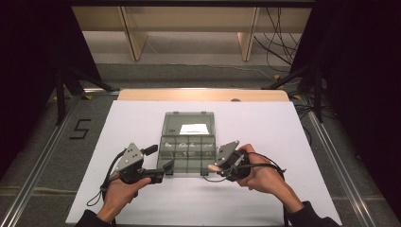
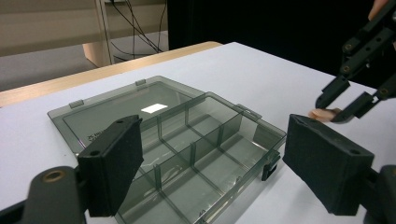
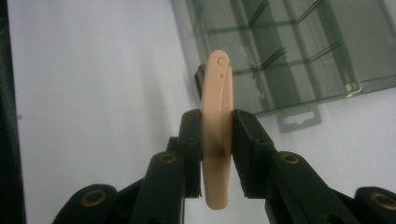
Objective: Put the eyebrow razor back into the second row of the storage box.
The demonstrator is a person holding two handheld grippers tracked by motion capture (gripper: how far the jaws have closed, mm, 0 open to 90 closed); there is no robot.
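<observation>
1. Beige plastic piece (image 3: 218,130), slim and curved like a behind-the-ear hearing aid shell, is pinched edge-on between the jaws of the right gripper (image 3: 217,140); in the high view it pokes out of that gripper (image 1: 218,166) just right of the box's near right corner.
2. Smoky clear organiser box (image 1: 186,152) lies open on the white desk (image 1: 142,118), lid flat behind the tray, dividers marking several compartments, all of which look empty.
3. Left gripper (image 2: 212,158) has its jaws spread wide and holds nothing; it sits low at the tray's near left corner (image 1: 163,170), seemingly ready to steady the box.
4. Judged step: carrying the piece toward the tray, not yet placed.
5. Next move likely calls for lifting the piece over the near wall, centring it above one compartment, lowering it, then opening the jaws without nudging the light box.
</observation>
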